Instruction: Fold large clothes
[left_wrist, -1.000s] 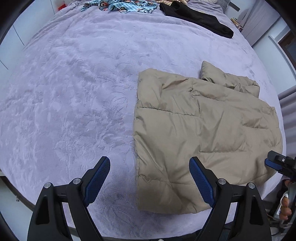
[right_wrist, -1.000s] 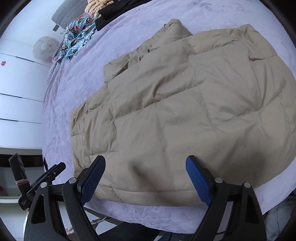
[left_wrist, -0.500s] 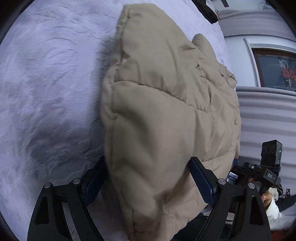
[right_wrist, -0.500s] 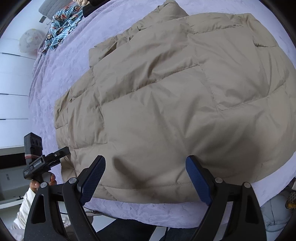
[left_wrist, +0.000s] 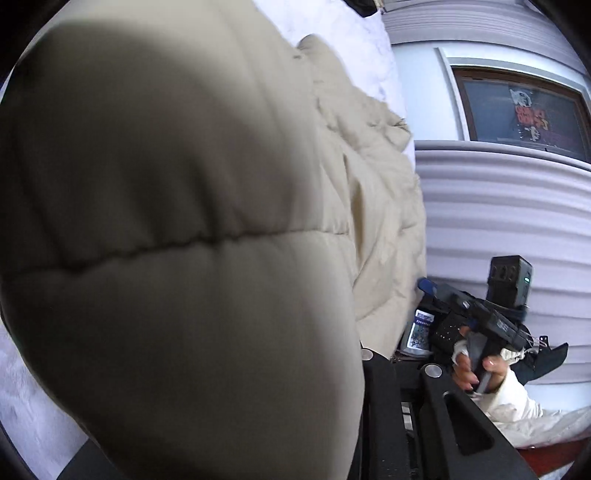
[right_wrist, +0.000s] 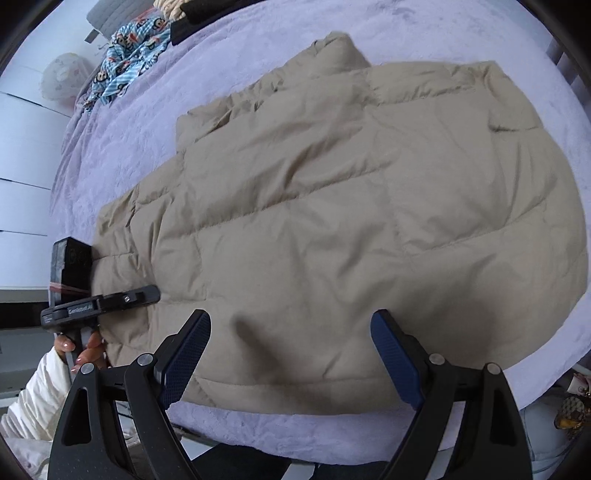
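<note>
On the lilac bed (right_wrist: 155, 140), your tan puffer jacket (right_wrist: 332, 221) lies flat. Left gripper (right_wrist: 147, 293) has just been closing on its near corner; right gripper (right_wrist: 291, 354) hovers spread above the hem, holding nothing. Step: gripping. Next: clamp the hem, fold across.

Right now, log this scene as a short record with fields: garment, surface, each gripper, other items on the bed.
garment: beige puffer jacket, lying flat, its hem at the bed's near edge
surface: lavender plush blanket on the bed
left gripper: jaws have just been closing on the jacket's near left edge; padding fills the left wrist view
right gripper: jaws wide open above the hem, nothing between them
other items: blue cartoon-print garment and black garment at the far end
</note>
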